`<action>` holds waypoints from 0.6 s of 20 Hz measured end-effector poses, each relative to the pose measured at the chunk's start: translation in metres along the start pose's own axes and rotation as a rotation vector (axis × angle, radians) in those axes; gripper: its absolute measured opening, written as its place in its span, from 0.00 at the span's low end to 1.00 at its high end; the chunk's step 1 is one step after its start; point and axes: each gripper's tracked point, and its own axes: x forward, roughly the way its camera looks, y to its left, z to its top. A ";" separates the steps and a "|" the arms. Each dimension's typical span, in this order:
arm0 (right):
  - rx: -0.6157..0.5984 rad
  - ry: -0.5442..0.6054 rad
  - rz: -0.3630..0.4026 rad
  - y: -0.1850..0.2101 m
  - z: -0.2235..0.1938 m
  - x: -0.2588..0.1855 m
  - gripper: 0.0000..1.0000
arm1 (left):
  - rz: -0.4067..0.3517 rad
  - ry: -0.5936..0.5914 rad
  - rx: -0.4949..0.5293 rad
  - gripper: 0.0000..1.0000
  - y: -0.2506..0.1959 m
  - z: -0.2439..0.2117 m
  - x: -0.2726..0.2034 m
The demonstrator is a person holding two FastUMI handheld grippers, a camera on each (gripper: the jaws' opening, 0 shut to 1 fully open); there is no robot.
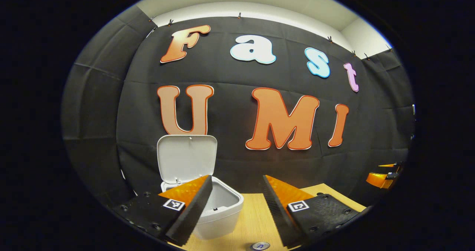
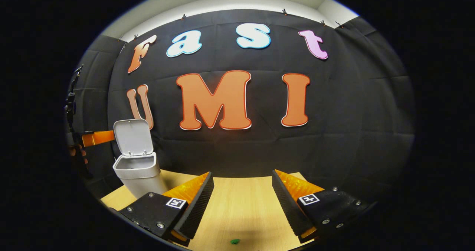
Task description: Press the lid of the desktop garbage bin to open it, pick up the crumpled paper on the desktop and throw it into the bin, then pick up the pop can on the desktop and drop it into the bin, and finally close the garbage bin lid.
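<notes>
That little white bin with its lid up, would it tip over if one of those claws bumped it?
Probably fairly easily. The bin looks like thin, light plastic and narrows toward its base. Its raised lid puts weight up high at the back. The wooden table looks smooth, so it might slide instead.

1. I see a light wood-grain table [image 2: 237, 206] running back to the black cloth wall.
2. On its far left stands the white garbage bin [image 2: 139, 176], lid [image 2: 133, 136] tipped upright and open.
3. At the near edge in the left gripper view sits the round metal top of the pop can [image 1: 260, 245].
4. In the right gripper view, a small green scrap [image 2: 234, 241] lies near the front edge.
</notes>
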 end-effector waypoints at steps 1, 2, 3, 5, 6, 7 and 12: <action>0.000 0.015 0.004 0.002 -0.005 0.001 0.94 | 0.000 0.001 -0.001 0.90 0.000 -0.002 0.000; -0.007 0.032 0.003 0.001 -0.011 0.002 0.94 | 0.006 0.000 -0.002 0.95 0.001 -0.005 0.000; -0.017 0.051 0.004 0.002 -0.018 0.002 0.94 | 0.008 0.001 -0.001 0.95 0.002 -0.008 -0.001; -0.038 0.095 0.003 0.003 -0.036 0.001 0.94 | 0.004 0.004 -0.001 0.95 0.003 -0.013 -0.002; -0.043 0.119 0.004 0.003 -0.046 0.001 0.94 | 0.002 0.008 0.001 0.95 0.004 -0.017 -0.001; -0.044 0.147 0.002 0.004 -0.057 0.001 0.94 | 0.002 0.011 0.005 0.95 0.005 -0.018 -0.002; -0.060 0.287 -0.015 0.003 -0.119 0.002 0.94 | 0.007 0.012 0.024 0.95 0.014 -0.033 -0.004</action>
